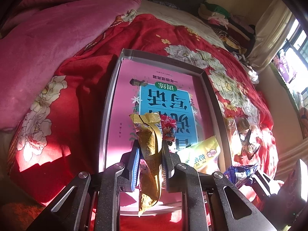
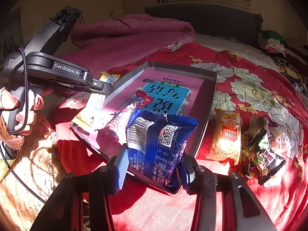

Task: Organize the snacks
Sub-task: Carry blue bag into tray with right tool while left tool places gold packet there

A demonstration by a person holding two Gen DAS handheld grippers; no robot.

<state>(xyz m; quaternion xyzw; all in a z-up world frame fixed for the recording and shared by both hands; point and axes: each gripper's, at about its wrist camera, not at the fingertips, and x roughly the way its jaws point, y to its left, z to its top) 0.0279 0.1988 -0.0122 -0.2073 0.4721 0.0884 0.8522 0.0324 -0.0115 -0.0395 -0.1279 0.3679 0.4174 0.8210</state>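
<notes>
A shallow grey tray (image 1: pixel 110 96) (image 2: pixel 208 104) with a pink and blue printed bottom lies on the red floral bedspread. My left gripper (image 1: pixel 150 154) is shut on a gold snack packet (image 1: pixel 151 148) and holds it over the tray's near end. My right gripper (image 2: pixel 154 163) is shut on a blue snack packet (image 2: pixel 159 142) above the tray's near corner; this packet also shows in the left wrist view (image 1: pixel 240 173). In the tray lie a red packet (image 1: pixel 168 129) (image 2: pixel 143 99) and a yellow packet (image 1: pixel 200 154).
Loose snacks lie on the bedspread right of the tray: an orange packet (image 2: pixel 227 134), a black and green packet (image 2: pixel 263 154), clear-wrapped ones (image 1: pixel 242 132). A pink blanket (image 1: pixel 48 44) is heaped at the left. Folded clothes (image 1: pixel 221 17) sit by the headboard.
</notes>
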